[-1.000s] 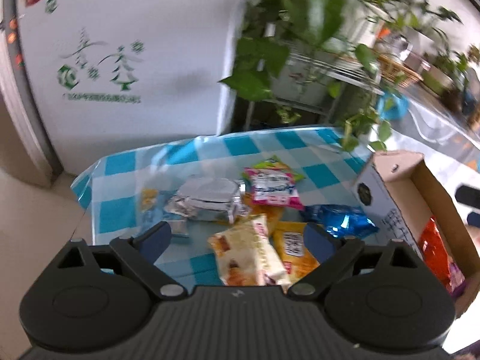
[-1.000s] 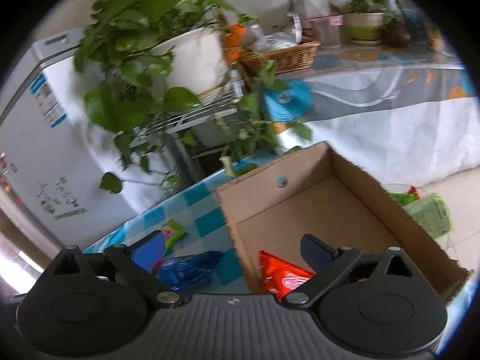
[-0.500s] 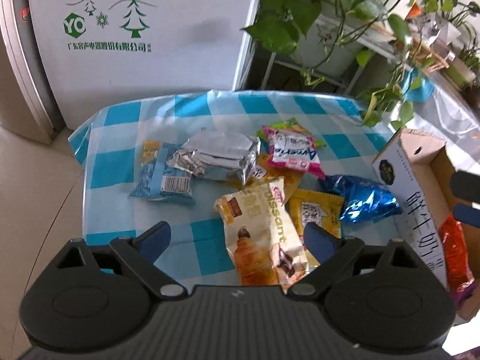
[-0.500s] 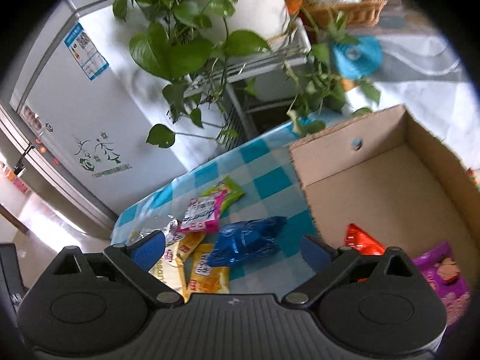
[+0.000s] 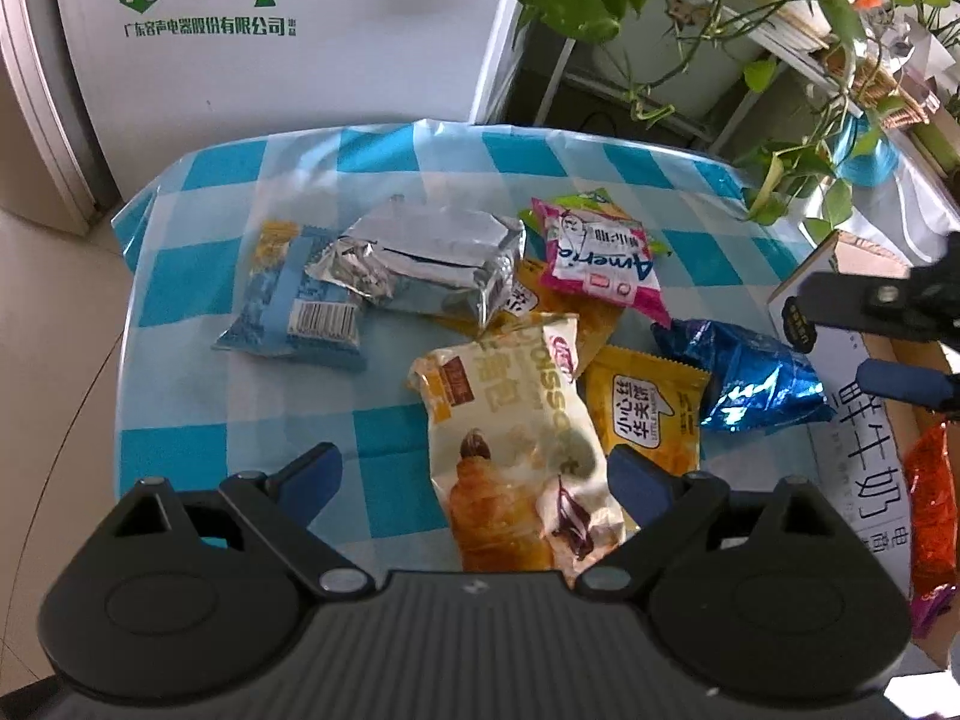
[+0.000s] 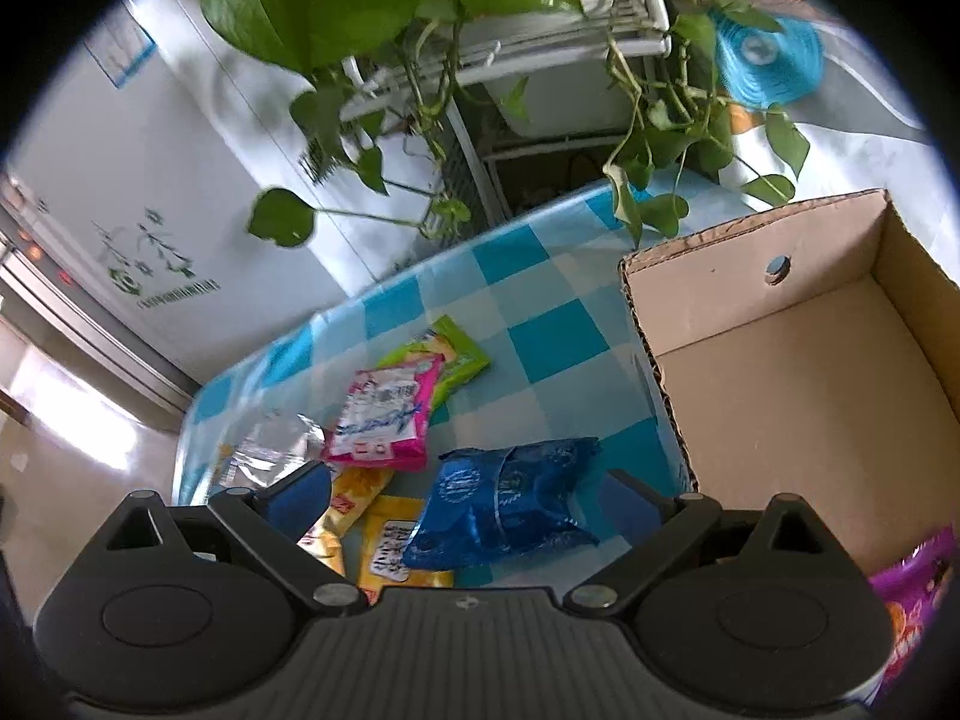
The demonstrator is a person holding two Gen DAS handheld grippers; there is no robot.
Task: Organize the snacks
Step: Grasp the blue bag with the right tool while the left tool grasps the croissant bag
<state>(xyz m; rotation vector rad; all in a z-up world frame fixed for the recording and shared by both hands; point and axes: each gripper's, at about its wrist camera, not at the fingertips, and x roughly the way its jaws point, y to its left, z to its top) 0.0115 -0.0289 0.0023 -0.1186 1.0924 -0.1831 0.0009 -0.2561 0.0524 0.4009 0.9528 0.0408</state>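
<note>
Several snack packs lie on the blue-checked tablecloth [image 5: 198,276]. My left gripper [image 5: 474,477] is open above a cream croissant pack [image 5: 516,450]. Beyond it lie a yellow pack [image 5: 648,408], a silver foil pack [image 5: 432,258], a light blue pack [image 5: 294,300] and a pink pack [image 5: 600,258]. My right gripper [image 6: 465,495] is open just above a shiny blue bag [image 6: 504,504], also in the left wrist view [image 5: 744,372]. The cardboard box [image 6: 780,360] stands right of it, holding an orange pack [image 5: 930,498] and a purple pack [image 6: 912,594].
A white fridge [image 5: 288,30] stands behind the table. A plant rack with trailing leaves [image 6: 384,6] hangs over the table's far right corner. A pink pack [image 6: 384,414] and a green pack [image 6: 450,354] lie beyond the right gripper. Tiled floor [image 5: 54,330] lies left.
Both grippers have tilted down and moved closer to the table. The right gripper swung left from over the box to over the blue bag. Both stay open.
</note>
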